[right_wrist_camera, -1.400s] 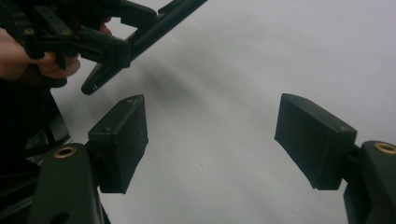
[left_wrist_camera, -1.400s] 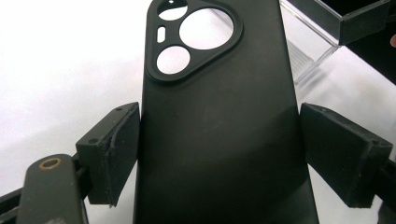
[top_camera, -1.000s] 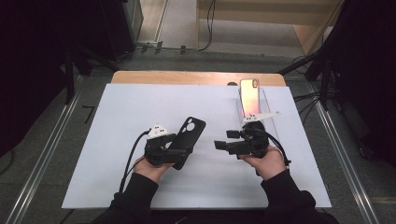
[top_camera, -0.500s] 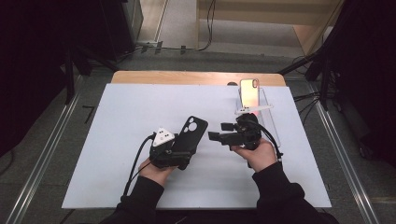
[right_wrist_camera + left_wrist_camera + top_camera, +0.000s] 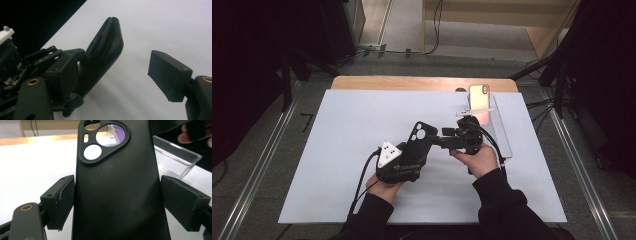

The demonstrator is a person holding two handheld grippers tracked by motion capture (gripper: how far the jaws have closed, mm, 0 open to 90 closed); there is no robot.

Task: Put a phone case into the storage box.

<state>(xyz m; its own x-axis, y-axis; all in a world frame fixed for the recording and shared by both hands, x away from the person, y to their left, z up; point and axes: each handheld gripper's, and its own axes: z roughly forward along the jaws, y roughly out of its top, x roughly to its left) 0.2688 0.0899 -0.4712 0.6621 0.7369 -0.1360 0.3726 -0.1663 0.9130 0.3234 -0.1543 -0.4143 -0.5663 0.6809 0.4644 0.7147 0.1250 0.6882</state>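
High view: the left gripper (image 5: 412, 157) sits at lower centre of the frame, over the white mat (image 5: 337, 150), clenched on a black phone case (image 5: 418, 142). The case rises from its jaws toward the upper right, camera cutout uppermost. The right gripper (image 5: 443, 141) comes in from the right of centre, pointing left at the case, its tip just beside the case's right edge; whether it touches cannot be told from here. Behind it, toward the upper right, a phone (image 5: 479, 102) stands in a clear tray (image 5: 501, 135).

Left gripper view: the case (image 5: 117, 185) stands in the middle, running from the bottom edge to the top, with a pad against each long side, so it is grasped across its width. The tray (image 5: 175, 160) lies at right behind it.

Right gripper view: the jaws stand apart and hold nothing. The case (image 5: 105, 55) shows edge-on left of centre, against or right behind the left pad, while the right pad stands well clear of it with bare mat (image 5: 162, 25) between.
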